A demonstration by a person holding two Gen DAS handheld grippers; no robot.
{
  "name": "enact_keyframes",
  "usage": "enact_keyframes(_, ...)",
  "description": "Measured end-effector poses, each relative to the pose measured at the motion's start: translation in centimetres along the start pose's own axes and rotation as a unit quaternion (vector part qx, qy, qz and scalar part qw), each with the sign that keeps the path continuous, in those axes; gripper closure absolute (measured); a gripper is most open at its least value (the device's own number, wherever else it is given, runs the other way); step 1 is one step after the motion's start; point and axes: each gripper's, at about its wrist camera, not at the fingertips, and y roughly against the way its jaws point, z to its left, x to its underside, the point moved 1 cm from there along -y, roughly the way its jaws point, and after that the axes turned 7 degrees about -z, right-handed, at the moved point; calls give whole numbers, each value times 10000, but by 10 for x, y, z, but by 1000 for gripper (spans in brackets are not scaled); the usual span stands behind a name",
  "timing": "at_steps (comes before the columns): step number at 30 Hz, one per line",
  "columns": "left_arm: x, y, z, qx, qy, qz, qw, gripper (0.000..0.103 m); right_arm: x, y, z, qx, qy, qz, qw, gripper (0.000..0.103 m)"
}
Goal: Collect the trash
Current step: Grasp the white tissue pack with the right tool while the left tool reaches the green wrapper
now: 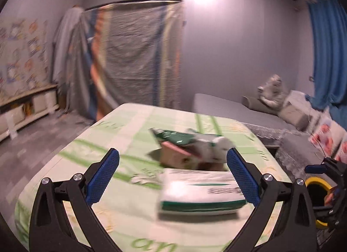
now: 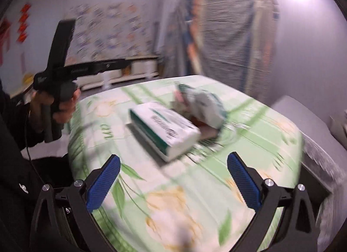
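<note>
Both claws gape wide and empty above the table draped in a green floral cloth (image 2: 216,197). The left gripper (image 1: 173,171) frames a white-and-green plastic tissue pack (image 1: 200,193) at lower centre; behind it lies a crumpled green-and-white wrapper (image 1: 193,141) on pink card. The right gripper (image 2: 173,176) faces the same heap at frame centre. A sound grasp would straddle the wrapper only. Motion blur obscures print and edges.

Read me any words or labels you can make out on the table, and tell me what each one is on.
"an": large green letters on the tablecloth, near edge; the rest is cut off.
Tissue pack: dark printed label, too blurred to read.
Crumpled wrapper: no legible text.
</note>
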Motion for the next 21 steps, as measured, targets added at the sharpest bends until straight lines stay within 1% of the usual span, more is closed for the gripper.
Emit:
enact_keyframes(3, 2, 1, 35, -260, 426, 54, 9987, 8, -18, -42, 8, -504, 401, 313, 9974, 8)
enact_keyframes(6, 9, 3, 60, -373, 733, 31, 9966, 8, -26, -78, 4, -625, 541, 582, 9949, 8)
enact_keyframes(8, 12, 4, 69, -388, 829, 30, 9958, 8, -27, -103, -5, -830, 507, 854, 9916, 8)
enact_keyframes(11, 18, 0, 78, -376, 793, 91, 9961, 8, -21, -131, -17, -985, 582, 1167, 9866, 8)
enact_keyframes(13, 21, -5, 80, -347, 767, 197, 9963, 8, -20, -145, -22, -978, 582, 1223, 9860, 8)
enact_keyframes(15, 24, -11, 79, -329, 787, 266, 9960, 8, -22, -155, -24, -1154, 579, 1360, 9823, 8)
enact_keyframes(17, 27, -15, 80, -332, 856, 342, 9952, 8, -21, -167, -19, -1358, 803, 1599, 9744, 8)
enact_keyframes(20, 29, -21, 79, -314, 907, 448, 9944, 8, -19, -183, -10, -1274, 1260, 1887, 9656, 8)
enact_keyframes(21, 29, -22, 78, -318, 909, 471, 9942, 8, -17, -187, -8, -1239, 1304, 1956, 9640, 8)
